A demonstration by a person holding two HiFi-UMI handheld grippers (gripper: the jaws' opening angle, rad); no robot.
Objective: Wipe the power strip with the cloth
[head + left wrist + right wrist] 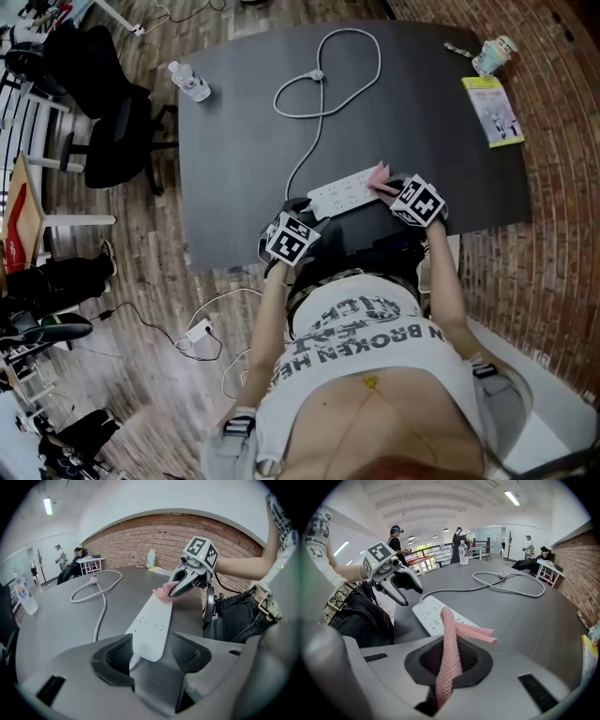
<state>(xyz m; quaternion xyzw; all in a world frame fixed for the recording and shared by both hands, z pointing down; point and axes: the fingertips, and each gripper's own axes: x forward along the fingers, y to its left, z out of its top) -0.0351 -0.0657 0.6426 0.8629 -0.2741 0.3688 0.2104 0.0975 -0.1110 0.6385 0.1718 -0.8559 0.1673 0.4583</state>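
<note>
A white power strip lies on the dark table near its front edge, its grey cable looping away to the far side. My right gripper is shut on a pink cloth, whose free end rests on the strip's right end; the cloth also shows in the head view. My left gripper is open, its jaws standing either side of the strip's near end. Across the strip I see the right gripper pressing the cloth down.
A water bottle lies at the table's far left corner. A cup and a yellow-green booklet sit at the far right. A black office chair stands left of the table. Cables and an adapter lie on the floor.
</note>
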